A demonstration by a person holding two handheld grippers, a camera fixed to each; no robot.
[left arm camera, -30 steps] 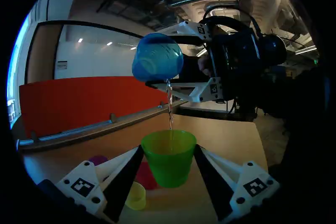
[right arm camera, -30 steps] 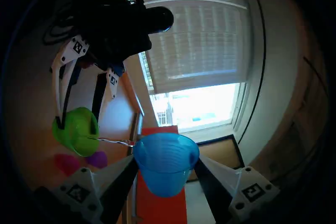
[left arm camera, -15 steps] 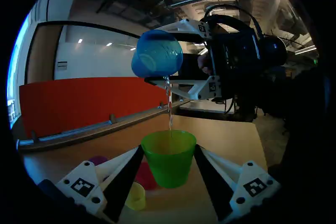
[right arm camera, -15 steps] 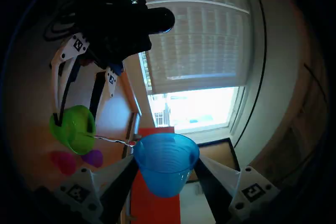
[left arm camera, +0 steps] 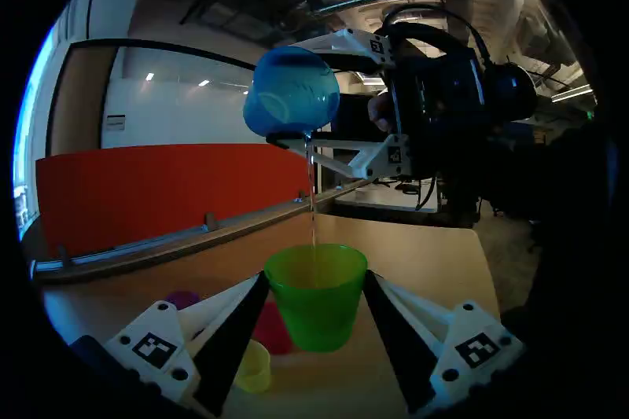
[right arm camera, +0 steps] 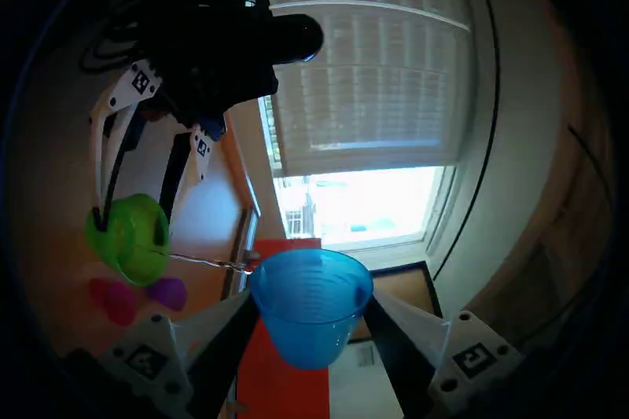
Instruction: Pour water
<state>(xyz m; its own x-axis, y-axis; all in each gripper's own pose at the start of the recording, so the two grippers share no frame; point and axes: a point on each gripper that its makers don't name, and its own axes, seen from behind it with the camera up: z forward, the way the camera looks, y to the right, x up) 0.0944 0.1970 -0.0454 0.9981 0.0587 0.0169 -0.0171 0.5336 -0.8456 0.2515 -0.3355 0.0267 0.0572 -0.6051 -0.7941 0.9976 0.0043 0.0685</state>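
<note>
Pour's well underway: jaws of the right gripper pinch the tipped translucent blue plastic cup, and a thin water stream drops into the green plastic cup, pinched by the left gripper above the wooden bench. Blue cup's higher and more tipped than a second ago, so nearly drained I'd guess

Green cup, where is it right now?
In the left gripper view the green cup sits low in the middle, held by the left gripper, right under the tilted blue cup pouring water into it.
</note>
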